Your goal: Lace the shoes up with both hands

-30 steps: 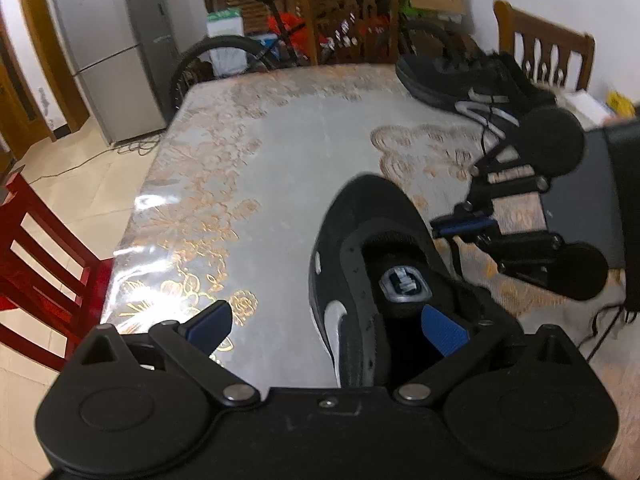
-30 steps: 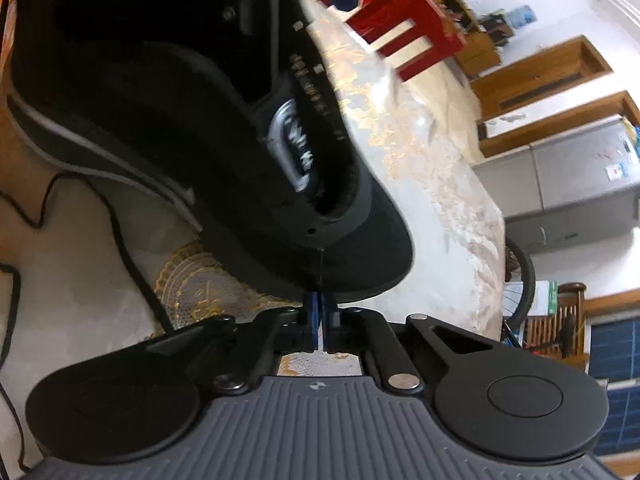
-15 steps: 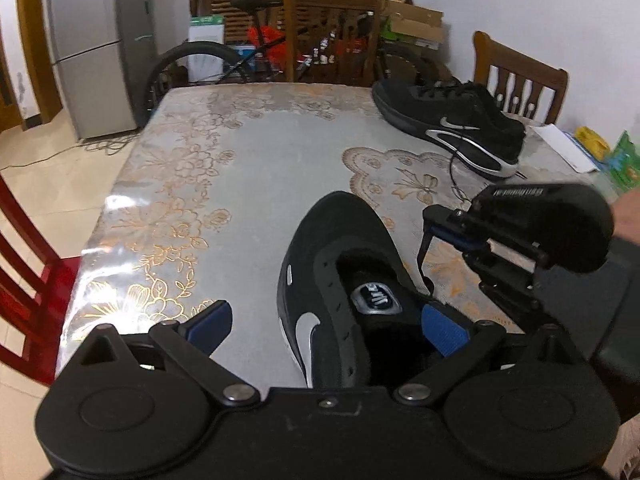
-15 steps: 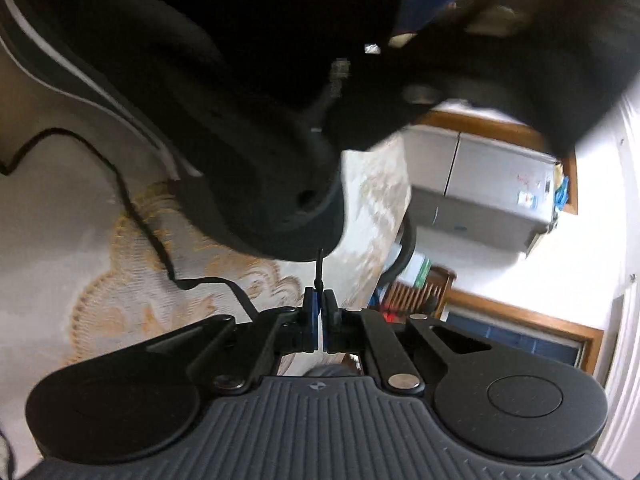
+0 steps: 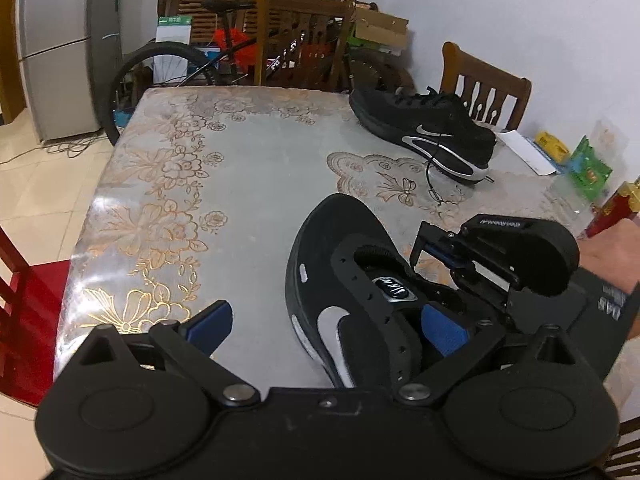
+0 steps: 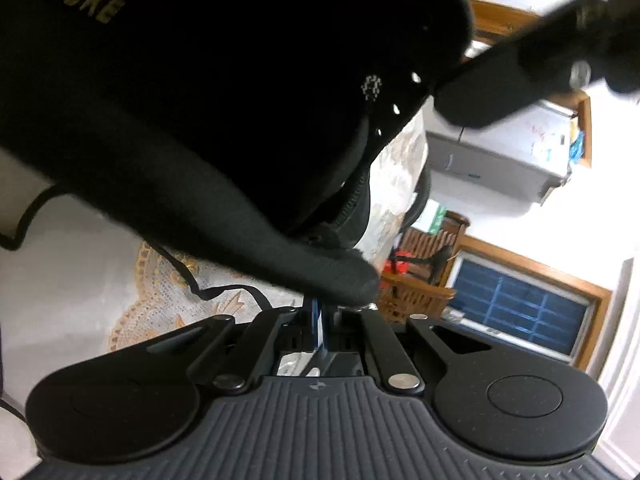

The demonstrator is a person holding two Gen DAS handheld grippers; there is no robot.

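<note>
So the big floral-print plastic-covered tabletop has two shoes on it. The already-laced black sneaker with the silver swoosh sits at the far right end by the wooden chair, well out of the way. The one I'm working on, the unlaced black sneaker with the empty eyelet rows, is right in front of me, toe pointing away, heel tucked under my left gripper.

Left fingers are spread wide, one blue pad out over bare tabletop and the other down by the shoe's collar, not pinching anything as far as I can see.

What's changed over the last second: my right gripper has swung around and dropped in beside the tongue side of the shoe, where a moment ago it was further off to the right. Its fingers are pinched tight together. In the earlier right-wrist view a thin black lace end stuck out of them; now the shoe's edge hides that spot, so I can't confirm it's there. The loose black shoelace trails over the tabletop below.

I reckon that means I'm lining up for an eyelet.
</note>
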